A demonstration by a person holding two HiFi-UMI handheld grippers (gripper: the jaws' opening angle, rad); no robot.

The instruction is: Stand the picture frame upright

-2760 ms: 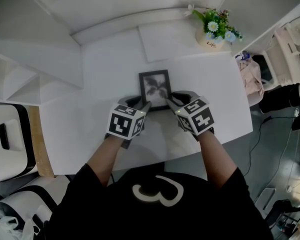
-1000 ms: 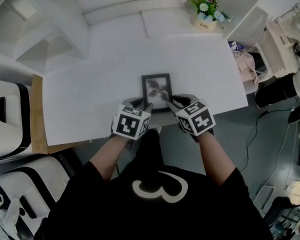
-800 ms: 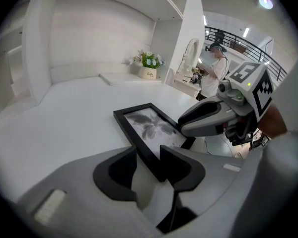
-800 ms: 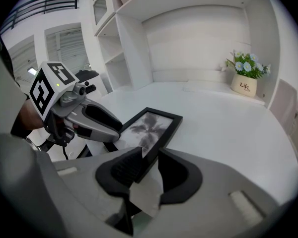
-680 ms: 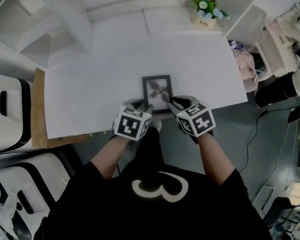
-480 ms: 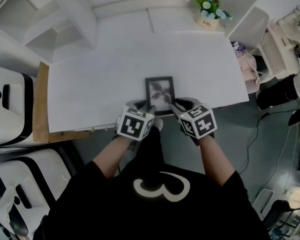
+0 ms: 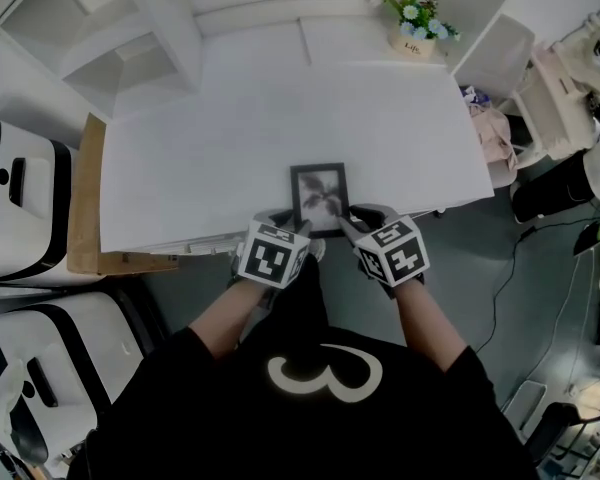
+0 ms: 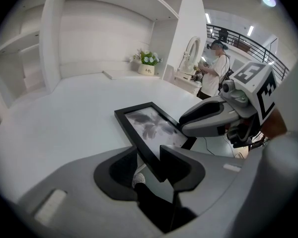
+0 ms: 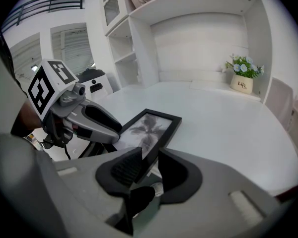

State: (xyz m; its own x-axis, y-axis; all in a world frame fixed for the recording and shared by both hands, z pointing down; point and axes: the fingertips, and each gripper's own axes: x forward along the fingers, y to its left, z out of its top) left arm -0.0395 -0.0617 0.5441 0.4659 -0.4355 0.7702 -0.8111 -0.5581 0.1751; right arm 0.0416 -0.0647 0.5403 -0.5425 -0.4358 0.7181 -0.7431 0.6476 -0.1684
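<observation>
Left gripper (image 8: pixel 149 153) is clamped on the picture frame (image 8: pixel 148 124) at its near left corner, right gripper (image 9: pixel 149 157) on the near right corner. Both corners are buried between the pads. Beyond the jaws the frame lies face up at the near edge of the table (image 7: pixel 230 138), its back unseen. Farthest off stands a flower pot (image 7: pixel 412 36).

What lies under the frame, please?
The frame rests its far part on the table; its near end, held by the left gripper and right gripper, overhangs the edge above a shoe. Its back is hidden.
</observation>
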